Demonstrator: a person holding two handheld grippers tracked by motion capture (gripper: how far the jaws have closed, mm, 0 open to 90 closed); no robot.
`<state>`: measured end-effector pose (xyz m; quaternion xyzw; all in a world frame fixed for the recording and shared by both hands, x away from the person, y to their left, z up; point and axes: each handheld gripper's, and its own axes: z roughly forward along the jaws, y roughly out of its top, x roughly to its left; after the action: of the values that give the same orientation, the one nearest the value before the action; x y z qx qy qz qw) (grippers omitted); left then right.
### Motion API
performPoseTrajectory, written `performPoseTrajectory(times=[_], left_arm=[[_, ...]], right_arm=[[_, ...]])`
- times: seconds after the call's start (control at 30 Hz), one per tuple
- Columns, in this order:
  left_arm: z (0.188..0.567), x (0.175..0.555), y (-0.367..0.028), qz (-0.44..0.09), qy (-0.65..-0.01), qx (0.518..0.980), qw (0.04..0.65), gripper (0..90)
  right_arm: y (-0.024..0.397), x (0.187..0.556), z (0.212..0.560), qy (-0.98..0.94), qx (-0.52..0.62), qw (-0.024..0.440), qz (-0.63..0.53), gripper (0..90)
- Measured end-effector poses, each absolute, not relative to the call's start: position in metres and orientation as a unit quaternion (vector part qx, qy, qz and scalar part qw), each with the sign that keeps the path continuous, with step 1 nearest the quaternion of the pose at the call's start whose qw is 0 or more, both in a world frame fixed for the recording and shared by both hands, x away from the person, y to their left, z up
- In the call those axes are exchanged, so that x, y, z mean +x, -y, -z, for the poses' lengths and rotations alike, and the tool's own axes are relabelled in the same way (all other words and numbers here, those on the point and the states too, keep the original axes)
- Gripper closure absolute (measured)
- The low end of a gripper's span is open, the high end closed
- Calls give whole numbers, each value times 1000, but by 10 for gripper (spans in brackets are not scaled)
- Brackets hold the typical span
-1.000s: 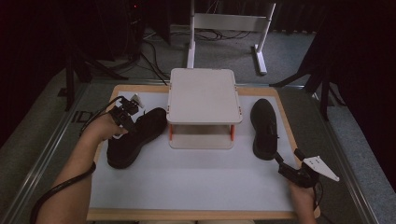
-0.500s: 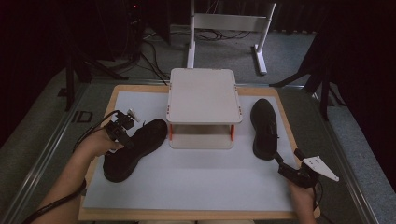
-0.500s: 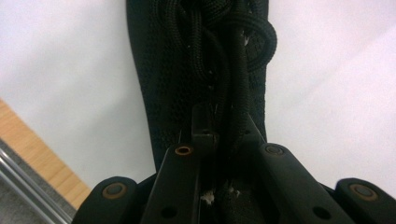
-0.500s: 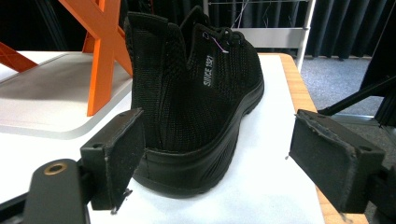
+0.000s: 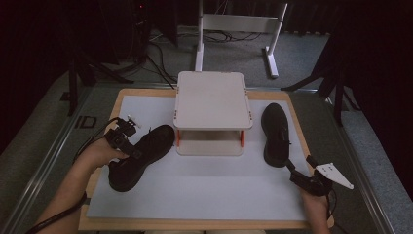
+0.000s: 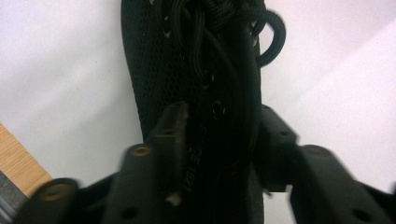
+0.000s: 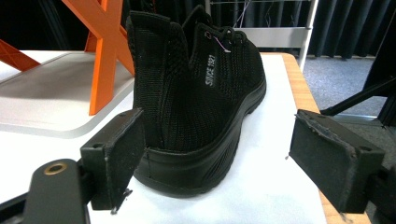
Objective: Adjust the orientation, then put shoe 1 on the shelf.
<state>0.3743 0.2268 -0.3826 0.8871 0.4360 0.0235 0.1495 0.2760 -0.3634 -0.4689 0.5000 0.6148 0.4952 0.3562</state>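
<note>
Left gripper point(image 5: 127, 146) clamps left shoe point(image 5: 141, 157) collar. Right gripper point(image 5: 298, 171) open behind right shoe point(image 5: 275, 134) heel; likely next: advance, close.

2 black shoes point(image 5: 141, 157) point(image 5: 275, 132), 1 white rack w/ orange legs point(image 5: 212, 100), 2 grippers point(image 5: 127, 146) point(image 5: 298, 174), 1 table point(image 5: 204, 187).

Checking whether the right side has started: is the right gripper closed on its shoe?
No: in the right gripper view the right gripper stands wide open, with the shoe's heel between the jaws, untouched.
</note>
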Motion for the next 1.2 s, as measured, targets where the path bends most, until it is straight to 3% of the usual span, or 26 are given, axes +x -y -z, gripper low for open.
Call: performPoseTrajectory(times=[0.23, 1.2], left_arm=[[383, 364, -235, -28, -443, 882, 161, 421], [391, 290, -282, -67, -448, 842, 294, 382]], right_arm=[[363, 276, 469, -616, 499, 358, -492, 177], [362, 277, 469, -618, 500, 358, -489, 177]])
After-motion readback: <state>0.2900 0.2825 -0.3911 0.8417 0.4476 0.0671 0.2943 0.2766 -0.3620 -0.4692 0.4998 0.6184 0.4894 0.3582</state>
